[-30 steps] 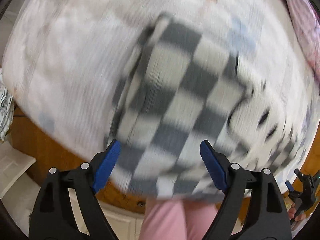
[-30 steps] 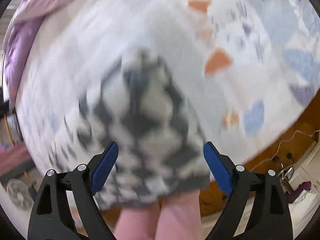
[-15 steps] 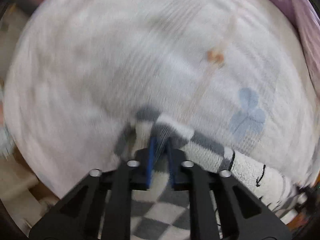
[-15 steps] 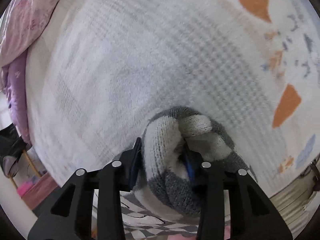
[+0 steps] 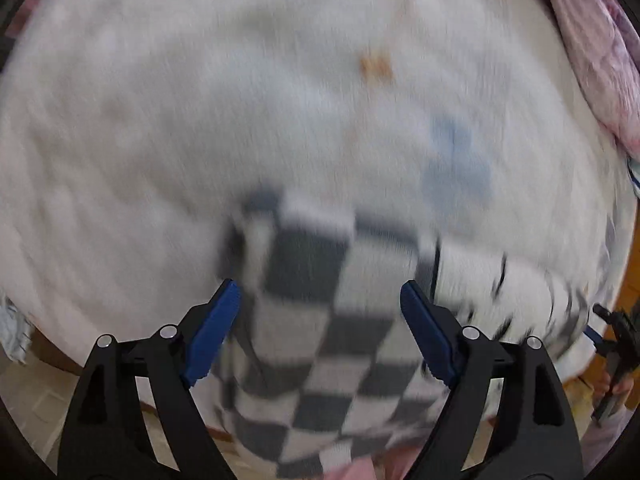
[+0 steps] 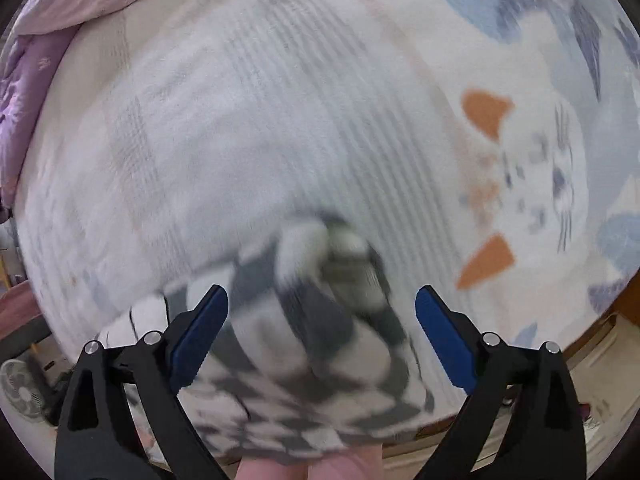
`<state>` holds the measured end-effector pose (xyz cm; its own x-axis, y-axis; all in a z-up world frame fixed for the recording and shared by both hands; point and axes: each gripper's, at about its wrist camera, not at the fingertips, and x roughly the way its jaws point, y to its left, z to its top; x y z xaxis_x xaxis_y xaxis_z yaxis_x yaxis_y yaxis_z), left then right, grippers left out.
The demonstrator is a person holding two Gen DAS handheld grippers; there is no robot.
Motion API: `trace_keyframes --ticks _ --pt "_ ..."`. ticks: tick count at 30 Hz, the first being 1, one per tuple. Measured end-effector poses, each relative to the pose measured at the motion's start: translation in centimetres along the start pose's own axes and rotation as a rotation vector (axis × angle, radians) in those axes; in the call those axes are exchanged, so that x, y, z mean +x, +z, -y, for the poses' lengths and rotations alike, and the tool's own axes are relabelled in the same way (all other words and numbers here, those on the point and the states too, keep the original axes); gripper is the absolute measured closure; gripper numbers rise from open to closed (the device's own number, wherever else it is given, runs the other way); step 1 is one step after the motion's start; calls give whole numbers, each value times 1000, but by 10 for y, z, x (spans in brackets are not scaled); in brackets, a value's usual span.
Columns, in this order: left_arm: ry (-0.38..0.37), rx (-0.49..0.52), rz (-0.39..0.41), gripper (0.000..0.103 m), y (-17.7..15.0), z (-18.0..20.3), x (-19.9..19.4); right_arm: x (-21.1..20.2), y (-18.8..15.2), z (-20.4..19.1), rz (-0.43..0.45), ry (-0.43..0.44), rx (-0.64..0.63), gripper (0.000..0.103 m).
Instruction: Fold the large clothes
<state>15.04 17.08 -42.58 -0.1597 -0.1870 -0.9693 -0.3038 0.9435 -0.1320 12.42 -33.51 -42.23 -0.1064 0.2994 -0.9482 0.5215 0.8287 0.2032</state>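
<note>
A grey-and-white checkered knit garment [image 5: 320,304] lies folded on the white patterned bedsheet [image 5: 240,100] near the bed's front edge. My left gripper [image 5: 320,332] is open and empty, its blue pads wide apart above the garment's near part. In the right wrist view the same garment [image 6: 320,320] shows with a bunched thick edge at its far end. My right gripper [image 6: 322,332] is open and empty just above it. Both views are blurred by motion.
A pink-purple quilt [image 5: 600,48] lies bunched at the bed's far side; it also shows in the right wrist view [image 6: 36,60]. The wooden bed frame [image 6: 608,312] runs along the near edge. The other gripper [image 5: 616,348] shows at the right edge.
Half a second ago both grippers were shut on the garment's edge. Both have now opened, let it go and pulled back a little.
</note>
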Motion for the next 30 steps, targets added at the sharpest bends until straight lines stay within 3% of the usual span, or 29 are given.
trace_keyframes --ticks 3,7,8,9,11,13,14,15,17,18,19,21,22,23,24,26,30 --pt "-13 -103 -52 22 -17 -17 35 18 -19 22 -76 54 63 12" --pt "-20 -222 43 64 -13 -41 34 29 -34 35 -62 141 119 12" --pt "-15 -224 50 68 -13 -39 31 28 -37 35 -58 144 106 15" --pt "0 -205 74 78 -13 -36 22 28 -40 34 -61 148 91 23" --pt "27 -163 106 82 -13 -49 2 28 -47 30 -89 184 97 41" --pt "58 -139 142 83 -12 -40 -17 29 -54 18 -90 115 67 64" --pt "72 -135 180 84 -13 -36 -28 32 -60 17 -103 64 54 86" --pt "83 -132 199 85 -10 -25 -30 42 -69 17 -148 -9 53 96" --pt "133 -89 214 86 -6 -24 -30 75 -90 29 -249 -52 121 102" --pt "143 -80 174 85 -6 -22 -24 88 -98 35 -269 -54 140 103" --pt "150 -78 144 77 -31 -25 -5 96 -107 38 -252 -35 146 103" --pt "162 -59 144 67 -42 -24 -12 88 -117 34 -193 -39 105 99" --pt "169 -46 155 46 -50 -23 -14 83 -122 28 -179 -53 79 96" --pt "182 -29 153 21 -62 -25 -17 79 -126 27 -174 -54 70 85" --pt "197 -24 137 18 -74 -27 -17 76 -129 26 -165 -41 69 71" --pt "194 -44 87 18 -91 -33 -10 69 -126 19 -148 -21 76 61" --pt "151 -170 -67 18 -139 -56 20 57 -123 42 -138 20 176 52"
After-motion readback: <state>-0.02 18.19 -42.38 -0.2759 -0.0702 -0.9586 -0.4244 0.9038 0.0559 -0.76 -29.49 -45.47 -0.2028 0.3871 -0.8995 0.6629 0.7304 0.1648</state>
